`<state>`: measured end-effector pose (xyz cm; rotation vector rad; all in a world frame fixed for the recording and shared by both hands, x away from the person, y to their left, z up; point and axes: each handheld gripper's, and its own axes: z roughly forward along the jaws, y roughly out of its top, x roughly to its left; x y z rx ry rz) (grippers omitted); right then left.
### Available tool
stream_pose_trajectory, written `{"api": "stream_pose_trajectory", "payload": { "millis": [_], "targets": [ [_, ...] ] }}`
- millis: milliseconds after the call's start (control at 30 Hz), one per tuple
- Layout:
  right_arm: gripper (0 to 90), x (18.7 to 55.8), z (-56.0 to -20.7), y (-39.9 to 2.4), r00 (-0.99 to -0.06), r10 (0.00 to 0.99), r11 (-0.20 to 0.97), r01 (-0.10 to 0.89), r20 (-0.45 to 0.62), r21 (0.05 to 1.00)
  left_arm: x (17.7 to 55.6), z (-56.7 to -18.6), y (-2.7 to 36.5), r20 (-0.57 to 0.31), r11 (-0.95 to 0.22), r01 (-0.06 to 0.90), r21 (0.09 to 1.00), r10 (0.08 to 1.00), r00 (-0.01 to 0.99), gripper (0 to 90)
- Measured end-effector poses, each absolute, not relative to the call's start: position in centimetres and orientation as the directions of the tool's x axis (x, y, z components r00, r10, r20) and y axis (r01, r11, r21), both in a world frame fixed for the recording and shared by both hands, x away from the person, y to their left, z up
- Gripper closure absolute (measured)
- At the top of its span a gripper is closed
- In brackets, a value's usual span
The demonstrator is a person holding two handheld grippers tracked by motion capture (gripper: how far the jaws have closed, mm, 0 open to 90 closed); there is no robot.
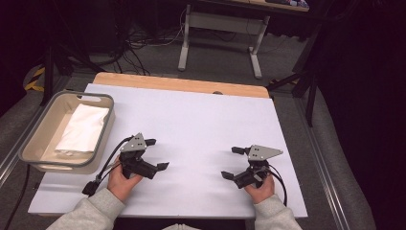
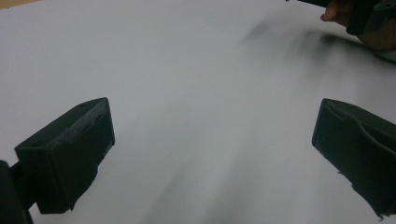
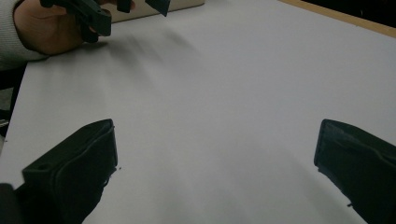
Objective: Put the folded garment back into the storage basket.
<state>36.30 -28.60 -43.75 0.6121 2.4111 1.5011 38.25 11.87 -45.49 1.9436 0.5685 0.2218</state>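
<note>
With both jaws spread wide and empty, we swing the left hand-held gripper [image 1: 159,154] toward ten o'clock, over the basket [image 1: 106,125], onto the white cloth [image 1: 84,127], while the right hand-held gripper [image 1: 232,163] waits on the worktop [image 1: 201,115].

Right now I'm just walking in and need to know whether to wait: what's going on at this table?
A person sits at the white table with a two-jaw gripper in each hand. The left gripper and the right gripper both hover low over the bare sheet, jaws wide open and pointing toward each other, holding nothing. At the table's left edge stands a grey bin with a folded white cloth lying inside, untouched. Nothing has been picked up yet.
</note>
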Motion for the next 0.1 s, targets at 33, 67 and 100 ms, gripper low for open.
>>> {"api": "stream_pose_trajectory", "payload": {
  "millis": [33, 67, 100],
  "targets": [
    [0.0, 36.32, -43.77, -28.62, -0.884, 0.468, 0.386, 0.226, 0.021, 0.895, 38.25, -45.5, 11.87, -0.099, -0.338, 0.292, 0.895, 0.487, 0.868, 0.0],
    [0.0, 36.36, -43.8, -28.66, -0.882, 0.47, 0.384, 0.23, 0.025, 0.894, 38.31, -45.53, 11.89, -0.105, -0.338, 0.3, 0.892, 0.493, 0.864, 0.0],
    [0.0, 36.36, -43.8, -28.66, -0.882, 0.47, 0.384, 0.23, 0.025, 0.894, 38.31, -45.53, 11.89, -0.105, -0.338, 0.3, 0.892, 0.493, 0.864, 0.0]
  ]
}}
